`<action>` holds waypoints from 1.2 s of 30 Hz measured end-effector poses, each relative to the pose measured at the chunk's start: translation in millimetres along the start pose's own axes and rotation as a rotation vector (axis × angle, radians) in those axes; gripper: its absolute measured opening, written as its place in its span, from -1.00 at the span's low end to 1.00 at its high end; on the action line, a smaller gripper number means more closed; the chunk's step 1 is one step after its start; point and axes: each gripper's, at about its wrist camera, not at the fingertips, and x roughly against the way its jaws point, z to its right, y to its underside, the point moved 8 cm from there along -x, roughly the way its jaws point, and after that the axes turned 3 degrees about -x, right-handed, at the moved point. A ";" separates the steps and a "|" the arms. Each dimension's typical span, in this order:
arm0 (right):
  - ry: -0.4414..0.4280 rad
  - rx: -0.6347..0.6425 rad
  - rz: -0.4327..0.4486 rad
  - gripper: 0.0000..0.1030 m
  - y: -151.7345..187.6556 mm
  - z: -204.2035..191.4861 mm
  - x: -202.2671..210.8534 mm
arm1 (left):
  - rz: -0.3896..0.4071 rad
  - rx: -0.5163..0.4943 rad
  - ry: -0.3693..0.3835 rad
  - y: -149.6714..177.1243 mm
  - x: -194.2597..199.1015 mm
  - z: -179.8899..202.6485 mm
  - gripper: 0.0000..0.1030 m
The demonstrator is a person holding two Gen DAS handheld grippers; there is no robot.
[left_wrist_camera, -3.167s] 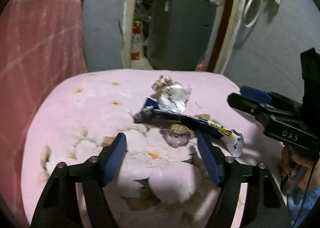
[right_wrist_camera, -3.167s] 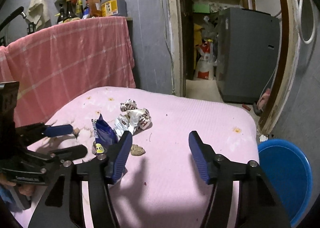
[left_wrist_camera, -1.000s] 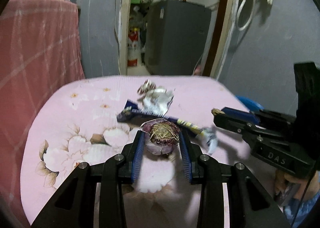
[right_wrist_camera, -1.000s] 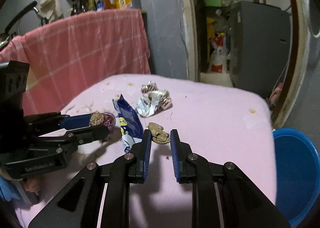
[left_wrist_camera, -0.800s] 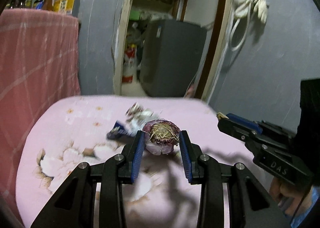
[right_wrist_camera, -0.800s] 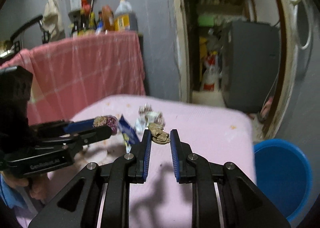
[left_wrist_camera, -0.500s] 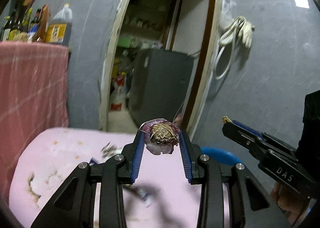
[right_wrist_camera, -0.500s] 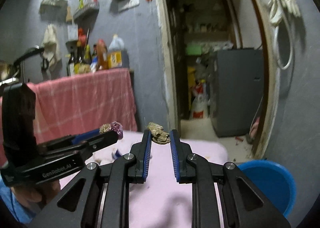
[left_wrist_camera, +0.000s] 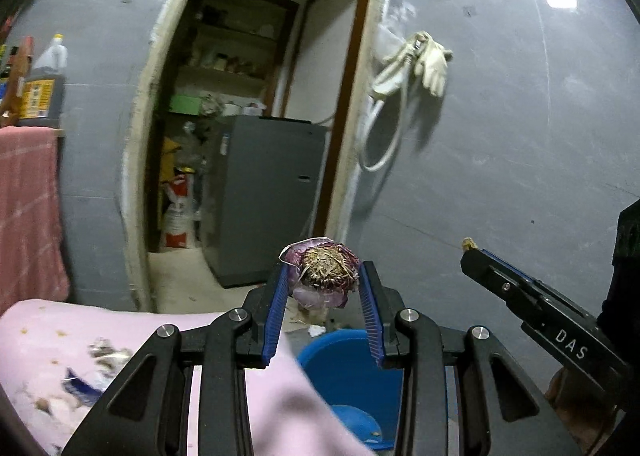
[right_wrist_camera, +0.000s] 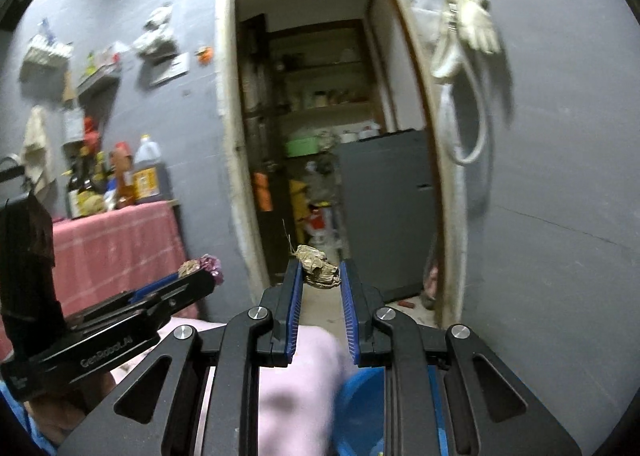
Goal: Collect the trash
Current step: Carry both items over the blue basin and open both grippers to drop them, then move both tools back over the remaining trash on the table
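L fingers [left_wrist_camera: 323, 282]: I'm pinching onion scrap [left_wrist_camera: 323, 272] above blue bin [left_wrist_camera: 348, 368].
R fingers [right_wrist_camera: 320, 272]: I'm clamping brown peel [right_wrist_camera: 316, 266].

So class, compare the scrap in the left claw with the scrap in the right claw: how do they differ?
The onion end in the left claw is purple, rounded and bulkier; the husk in the right claw is tan, dry, flatter and smaller. Both are pinched at the fingertips, held up off the table.

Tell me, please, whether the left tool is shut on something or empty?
Shut: the left tool clamps the purple onion scrap between both blue pads, held above the blue bucket.
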 end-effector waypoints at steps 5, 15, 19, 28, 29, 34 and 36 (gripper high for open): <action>0.057 -0.053 -0.052 -0.66 12.5 44.3 -7.6 | -0.074 -0.012 0.043 16.2 -38.4 23.2 -0.40; 0.103 -0.161 -0.167 -0.64 50.0 100.1 -27.0 | -0.277 0.077 0.100 62.1 -103.0 36.0 -0.39; 0.106 -0.199 -0.200 -0.63 59.2 112.9 -31.5 | -0.342 0.108 0.115 77.0 -120.8 36.9 -0.38; 0.127 -0.240 -0.246 -0.62 75.8 130.0 -40.9 | -0.406 0.138 0.124 97.1 -136.6 39.5 -0.14; 0.129 -0.243 -0.254 -0.60 78.4 132.1 -42.4 | -0.405 0.141 0.122 97.3 -136.5 38.6 -0.09; 0.134 -0.246 -0.278 -0.38 83.4 131.9 -47.3 | -0.395 0.152 0.103 93.1 -131.0 32.2 0.05; 0.134 -0.243 -0.270 -0.28 81.7 130.9 -46.1 | -0.381 0.155 0.091 89.7 -128.3 29.4 0.11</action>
